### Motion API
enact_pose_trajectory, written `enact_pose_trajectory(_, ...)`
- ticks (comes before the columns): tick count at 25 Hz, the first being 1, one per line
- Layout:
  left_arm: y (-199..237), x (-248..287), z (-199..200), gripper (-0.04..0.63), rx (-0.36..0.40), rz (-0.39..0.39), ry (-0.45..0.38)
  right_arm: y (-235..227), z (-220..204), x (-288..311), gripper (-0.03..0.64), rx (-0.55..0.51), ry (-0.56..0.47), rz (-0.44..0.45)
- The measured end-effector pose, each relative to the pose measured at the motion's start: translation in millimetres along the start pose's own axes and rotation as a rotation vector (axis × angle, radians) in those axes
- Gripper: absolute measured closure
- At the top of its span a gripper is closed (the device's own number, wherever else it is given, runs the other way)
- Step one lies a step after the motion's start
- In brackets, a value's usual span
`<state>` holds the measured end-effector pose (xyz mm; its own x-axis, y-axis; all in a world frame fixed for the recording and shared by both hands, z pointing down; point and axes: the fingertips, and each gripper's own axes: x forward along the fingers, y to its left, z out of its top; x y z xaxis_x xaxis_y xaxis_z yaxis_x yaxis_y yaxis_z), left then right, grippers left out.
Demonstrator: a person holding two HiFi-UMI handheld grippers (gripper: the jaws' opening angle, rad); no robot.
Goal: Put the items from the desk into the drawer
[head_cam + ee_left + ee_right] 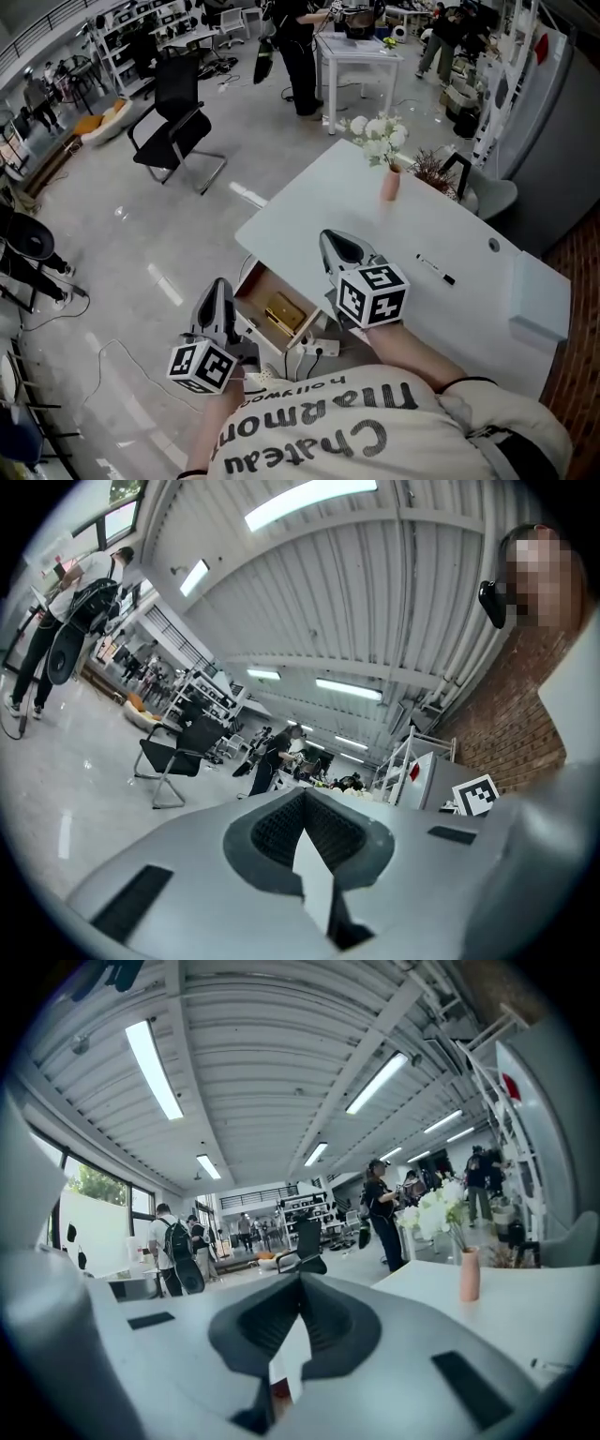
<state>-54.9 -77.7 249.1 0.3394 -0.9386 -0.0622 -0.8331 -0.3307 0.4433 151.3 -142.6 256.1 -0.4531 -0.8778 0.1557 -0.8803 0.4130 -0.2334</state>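
In the head view a white desk bears a black marker pen and a flat white box. Below the desk's near corner a wooden drawer stands pulled out, with a gold-coloured item inside. My right gripper hovers over the desk's front edge, above the drawer, jaws shut and empty. Left of the drawer, over the floor, my left gripper is also shut with nothing in it. Both gripper views look level across the room; the left gripper and right gripper show tips that meet.
A pink vase of white flowers stands at the desk's far edge. A white power strip with cables lies on the floor under the drawer. A black office chair stands far left. Further off are another white table and several people.
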Motion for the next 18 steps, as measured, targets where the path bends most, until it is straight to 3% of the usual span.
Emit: enact_pose_trajectory(18,-47.9,-28.1,-20.1,0.594,0.031,-0.013,-0.002,-21.6,-3.3,-57.5,0.614,-0.027,-0.007,-0.001)
